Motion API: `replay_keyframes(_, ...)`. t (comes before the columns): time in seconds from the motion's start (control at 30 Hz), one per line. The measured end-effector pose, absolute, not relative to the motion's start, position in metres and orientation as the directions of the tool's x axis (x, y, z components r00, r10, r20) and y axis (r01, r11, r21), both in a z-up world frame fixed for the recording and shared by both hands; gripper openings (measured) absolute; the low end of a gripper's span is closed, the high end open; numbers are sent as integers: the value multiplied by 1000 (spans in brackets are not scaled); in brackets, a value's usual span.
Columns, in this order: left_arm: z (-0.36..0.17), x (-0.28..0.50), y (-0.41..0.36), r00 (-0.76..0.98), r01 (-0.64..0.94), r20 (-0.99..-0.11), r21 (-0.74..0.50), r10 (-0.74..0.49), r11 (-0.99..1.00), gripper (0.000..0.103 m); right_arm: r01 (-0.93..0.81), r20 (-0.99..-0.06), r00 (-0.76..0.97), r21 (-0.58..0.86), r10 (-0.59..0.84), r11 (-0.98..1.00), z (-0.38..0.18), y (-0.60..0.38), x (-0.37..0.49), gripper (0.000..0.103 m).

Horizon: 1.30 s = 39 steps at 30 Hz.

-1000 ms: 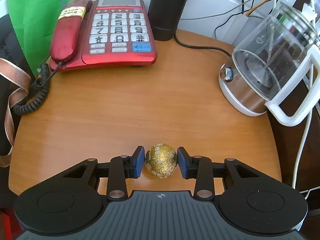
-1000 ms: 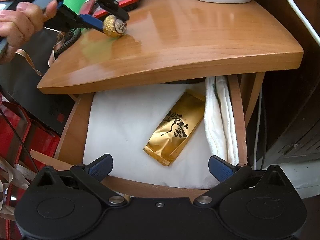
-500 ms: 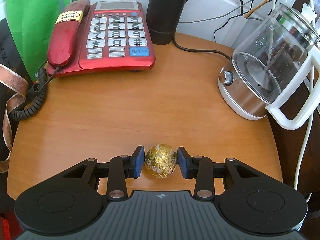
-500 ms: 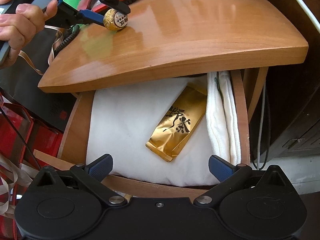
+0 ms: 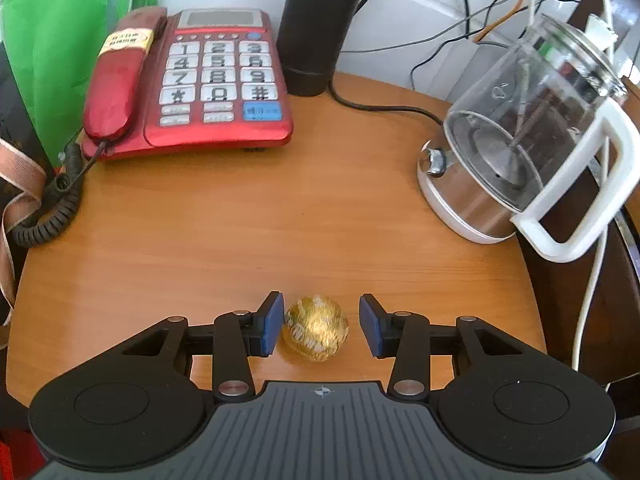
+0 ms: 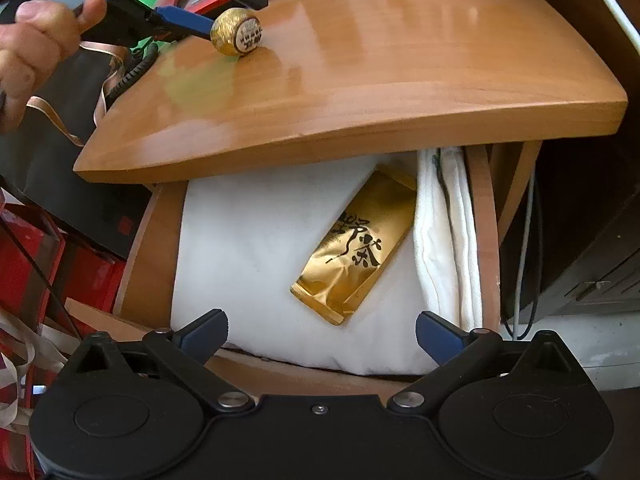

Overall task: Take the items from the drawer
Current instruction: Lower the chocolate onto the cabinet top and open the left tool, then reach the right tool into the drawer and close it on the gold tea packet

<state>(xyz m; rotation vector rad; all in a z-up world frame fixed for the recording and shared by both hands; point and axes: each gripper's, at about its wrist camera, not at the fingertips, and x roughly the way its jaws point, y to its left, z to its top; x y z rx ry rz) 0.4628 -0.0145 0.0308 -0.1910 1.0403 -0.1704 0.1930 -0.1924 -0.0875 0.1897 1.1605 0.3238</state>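
The left claw (image 5: 322, 328) is spread on the wooden desk (image 5: 248, 216), with the gold foil-wrapped ball (image 5: 315, 328) resting on the desk between its pads; the left pad is just beside or touching the ball, the right one apart from it. Behind stand a red telephone (image 5: 192, 84) and a glass kettle (image 5: 516, 152). The right claw (image 6: 322, 332) hangs spread wide above the open drawer (image 6: 482, 240), where a gold foil packet (image 6: 356, 252) lies on white cloth (image 6: 248, 248).

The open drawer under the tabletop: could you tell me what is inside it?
The drawer holds a gold foil packet lying on folded white cloth. Its back part is hidden beneath the tabletop.
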Motion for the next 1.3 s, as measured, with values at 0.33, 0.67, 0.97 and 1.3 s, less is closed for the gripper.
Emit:
replay_keyframes(0.33,44,454,-9,534,63,-814,-232,-229,971,47,-78,-865,326,376,380,923,-86,-195,217,94)
replay_keyframes(0.67,72,398,18,614,47,-773,-169,-162,985,52,27,-904,267,354,334,935,-96,-189,241,85)
replay_keyframes(0.97,54,341,58,624,-44,-775,-163,-101,986,52,138,-909,251,373,331,918,-113,-177,257,82)
replay_keyframes(1.3,7,306,87,549,-120,-828,-212,-113,970,52,207,-949,215,274,229,939,-131,-159,272,72)
